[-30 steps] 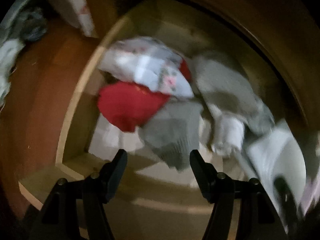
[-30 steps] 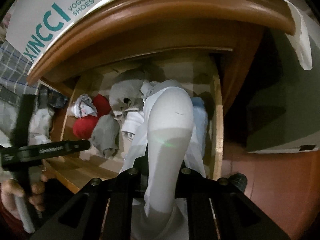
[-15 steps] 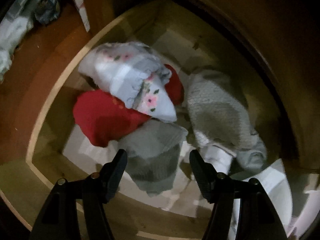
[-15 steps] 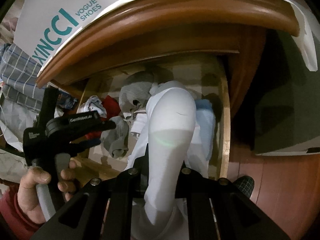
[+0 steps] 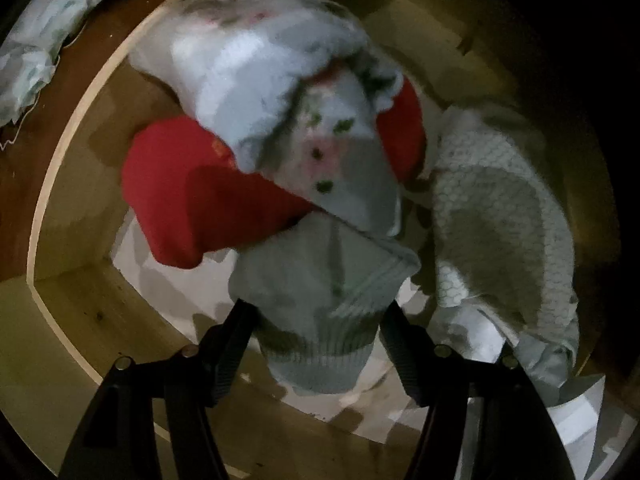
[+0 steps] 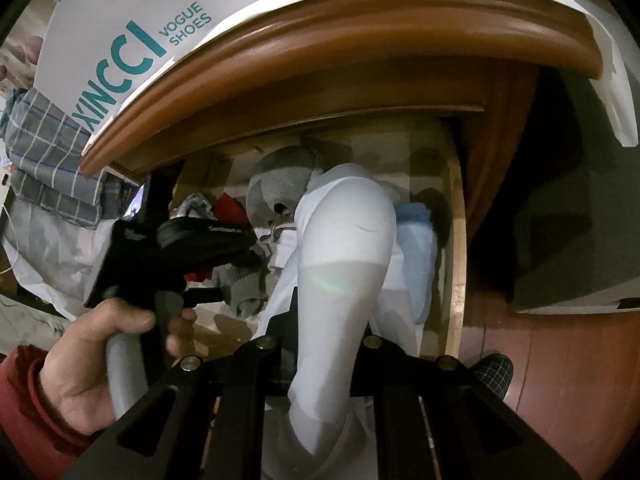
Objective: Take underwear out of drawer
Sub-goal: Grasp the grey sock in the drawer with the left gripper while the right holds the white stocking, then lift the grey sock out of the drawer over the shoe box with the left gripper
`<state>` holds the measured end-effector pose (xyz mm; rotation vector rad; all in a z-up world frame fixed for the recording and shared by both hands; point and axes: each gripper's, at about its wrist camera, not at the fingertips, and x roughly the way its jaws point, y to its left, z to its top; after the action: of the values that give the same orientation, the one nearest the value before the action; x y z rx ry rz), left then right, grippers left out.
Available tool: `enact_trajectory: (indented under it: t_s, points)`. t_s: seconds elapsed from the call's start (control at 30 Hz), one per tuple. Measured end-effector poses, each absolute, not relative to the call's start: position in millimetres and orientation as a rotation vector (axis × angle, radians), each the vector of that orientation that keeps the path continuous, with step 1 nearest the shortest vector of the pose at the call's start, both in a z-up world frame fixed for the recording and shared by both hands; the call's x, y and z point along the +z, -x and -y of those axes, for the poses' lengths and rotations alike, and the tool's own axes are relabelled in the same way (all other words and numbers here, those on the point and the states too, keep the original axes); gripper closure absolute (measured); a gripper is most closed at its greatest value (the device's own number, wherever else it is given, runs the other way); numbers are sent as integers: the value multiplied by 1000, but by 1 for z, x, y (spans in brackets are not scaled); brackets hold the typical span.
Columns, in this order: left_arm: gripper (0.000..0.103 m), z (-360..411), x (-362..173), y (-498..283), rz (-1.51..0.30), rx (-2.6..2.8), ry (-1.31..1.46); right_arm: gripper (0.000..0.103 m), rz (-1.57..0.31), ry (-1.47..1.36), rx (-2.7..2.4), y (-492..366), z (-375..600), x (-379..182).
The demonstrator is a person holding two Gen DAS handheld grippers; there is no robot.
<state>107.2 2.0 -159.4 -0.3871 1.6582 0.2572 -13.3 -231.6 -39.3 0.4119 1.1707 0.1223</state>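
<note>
Over the open drawer [image 5: 52, 184], my left gripper [image 5: 316, 320] points straight down, fingers spread wide either side of a grey knit piece [image 5: 320, 292], not pinching it. My right gripper [image 6: 324, 340] is clamped on white underwear [image 6: 344, 248], lifted above the drawer's pile.

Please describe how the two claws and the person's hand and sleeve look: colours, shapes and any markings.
Both claws are matte black. The left claw has two flat fingers with ribbed inner pads, fixed by round silver screws. In the right wrist view its black body carries small pale lettering, too blurred to read, above a light grey handle. The right claw shows the same screws. The hand wears a red sleeve.
</note>
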Motion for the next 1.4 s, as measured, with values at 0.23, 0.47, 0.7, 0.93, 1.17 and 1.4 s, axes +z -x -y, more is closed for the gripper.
enact_trajectory:
  t_s: [0.23, 0.47, 0.7, 0.93, 1.17, 1.4]
  points:
    - [71, -15, -150, -109, -1659, 201, 353, 92, -1173, -404, 125, 12, 231, -40]
    - [77, -39, -125, -101, -1638, 122, 348, 92, -1168, -391, 118, 12, 228, -40]
    - [77, -45, -81, -85, -1557, 83, 288, 92, -1164, -363, 96, 13, 222, -39]
    - [77, -37, -56, -76, -1505, 33, 243, 92, -1155, -330, 91, 10, 219, -39]
    - [77, -38, -27, -49, -1454, -43, 163, 92, -1157, -340, 74, 10, 219, -40]
    - [77, -41, 7, -22, -1351, -124, 63, 92, -1152, -323, 59, 8, 217, -40]
